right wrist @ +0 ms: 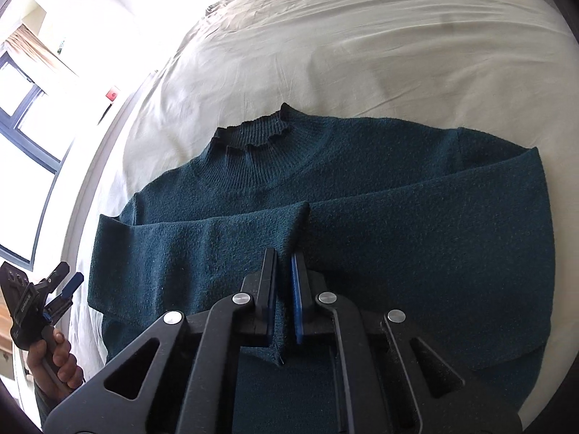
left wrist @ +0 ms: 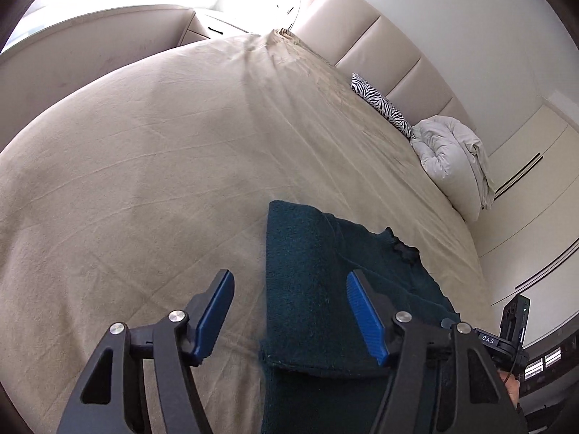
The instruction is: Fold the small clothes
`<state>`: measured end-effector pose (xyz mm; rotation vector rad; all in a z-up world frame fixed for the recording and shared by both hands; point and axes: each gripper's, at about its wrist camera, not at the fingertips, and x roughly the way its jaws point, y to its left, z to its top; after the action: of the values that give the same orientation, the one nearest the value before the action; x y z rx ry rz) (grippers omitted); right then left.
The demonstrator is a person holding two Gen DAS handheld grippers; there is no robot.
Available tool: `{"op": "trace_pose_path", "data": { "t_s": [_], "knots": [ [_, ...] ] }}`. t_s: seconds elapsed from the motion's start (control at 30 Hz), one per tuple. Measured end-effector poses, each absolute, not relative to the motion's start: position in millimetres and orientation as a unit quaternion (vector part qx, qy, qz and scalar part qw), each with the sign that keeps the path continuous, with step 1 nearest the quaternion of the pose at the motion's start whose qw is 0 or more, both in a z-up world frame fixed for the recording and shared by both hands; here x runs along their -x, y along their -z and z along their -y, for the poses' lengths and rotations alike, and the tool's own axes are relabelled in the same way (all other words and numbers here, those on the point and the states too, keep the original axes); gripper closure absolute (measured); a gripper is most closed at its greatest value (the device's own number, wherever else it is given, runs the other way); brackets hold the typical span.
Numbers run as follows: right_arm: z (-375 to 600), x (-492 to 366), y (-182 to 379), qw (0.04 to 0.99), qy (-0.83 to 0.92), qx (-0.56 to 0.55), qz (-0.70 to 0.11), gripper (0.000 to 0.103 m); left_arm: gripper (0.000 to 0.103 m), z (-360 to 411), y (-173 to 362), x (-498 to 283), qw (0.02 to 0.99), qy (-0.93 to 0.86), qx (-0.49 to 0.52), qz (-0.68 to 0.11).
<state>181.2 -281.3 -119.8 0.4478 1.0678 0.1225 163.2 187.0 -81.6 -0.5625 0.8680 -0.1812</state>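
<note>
**Sleeves in, cuff pinched at the sweater's middle**

A beige-sheeted bed (right wrist: 362,54) fills both views, with a padded headboard (left wrist: 380,47), a zebra pillow (left wrist: 383,105) and a bundled white duvet (left wrist: 448,152) along its far side. The dark teal sweater (right wrist: 416,253) lies flat on the near part of the sheet, collar (right wrist: 253,133) toward the far side.

The right gripper (right wrist: 284,289) is seen pressed nearly together on a ridge of knit where the left sleeve's cuff (right wrist: 296,224) ends at the garment's middle; the fabric is pinched between the blue pads (right wrist: 297,300). Both sleeves appear laid across the chest, the left sleeve (right wrist: 188,249) from the left and the right sleeve (right wrist: 434,199) from the right.

The left gripper (left wrist: 287,311) is held spread and empty above the sweater's left edge, touching nothing.

The step in hand is judged to be the setting of the cuff. It would be done well if the cuff were lowered flat and level with the other sleeve before release, with no twist left in it. The pads are best opened fully and lifted straight up, since fuzzy knit may cling and be dragged. The left edge could be steadied by the free gripper. The hem is hidden beneath the right gripper, so its alignment cannot be judged.
</note>
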Motion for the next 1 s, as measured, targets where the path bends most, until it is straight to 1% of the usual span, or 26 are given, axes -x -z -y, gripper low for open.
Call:
{"op": "trace_pose_path", "data": {
  "t_s": [0.07, 0.1, 0.27, 0.4, 0.43, 0.47, 0.5, 0.53, 0.57, 0.67, 0.77, 0.9, 1.0],
  "knots": [
    [289, -181, 122, 0.835, -0.052, -0.209, -0.506, 0.097, 0.045, -184, 88, -179, 0.859, 0.089, 0.266, -0.428],
    [293, -179, 124, 0.835, -0.048, -0.208, -0.507, 0.097, 0.046, -185, 92, -187, 0.855, 0.087, 0.267, -0.436],
    [304, -177, 128, 0.839, -0.040, -0.196, -0.506, 0.097, 0.053, -184, 109, -222, 0.841, 0.068, 0.255, -0.472],
    [305, -183, 133, 0.842, -0.037, -0.182, -0.506, 0.097, 0.054, -177, 114, -240, 0.843, 0.062, 0.235, -0.479],
    [305, -184, 134, 0.843, -0.036, -0.178, -0.506, 0.097, 0.057, -175, 115, -243, 0.843, 0.063, 0.231, -0.481],
    [304, -185, 134, 0.843, -0.037, -0.174, -0.507, 0.097, 0.064, -174, 116, -247, 0.843, 0.064, 0.227, -0.483],
    [304, -187, 135, 0.844, -0.037, -0.172, -0.507, 0.097, 0.069, -173, 117, -250, 0.843, 0.066, 0.223, -0.486],
    [303, -188, 136, 0.845, -0.037, -0.169, -0.506, 0.097, 0.078, -172, 119, -252, 0.842, 0.067, 0.218, -0.488],
    [301, -188, 136, 0.846, -0.038, -0.165, -0.505, 0.097, 0.083, -171, 120, -253, 0.842, 0.069, 0.217, -0.489],
    [298, -189, 136, 0.850, -0.040, -0.150, -0.504, 0.097, 0.090, -168, 121, -255, 0.846, 0.070, 0.203, -0.488],
    [300, -190, 140, 0.848, -0.034, -0.150, -0.507, 0.097, 0.094, -164, 121, -258, 0.851, 0.068, 0.190, -0.484],
    [306, -191, 146, 0.848, -0.015, -0.158, -0.505, 0.099, 0.095, -162, 124, -259, 0.861, 0.068, 0.173, -0.473],
    [319, -194, 153, 0.844, -0.010, -0.185, -0.504, 0.099, 0.095, -166, 133, -262, 0.860, 0.069, 0.180, -0.472]
  ]
}}
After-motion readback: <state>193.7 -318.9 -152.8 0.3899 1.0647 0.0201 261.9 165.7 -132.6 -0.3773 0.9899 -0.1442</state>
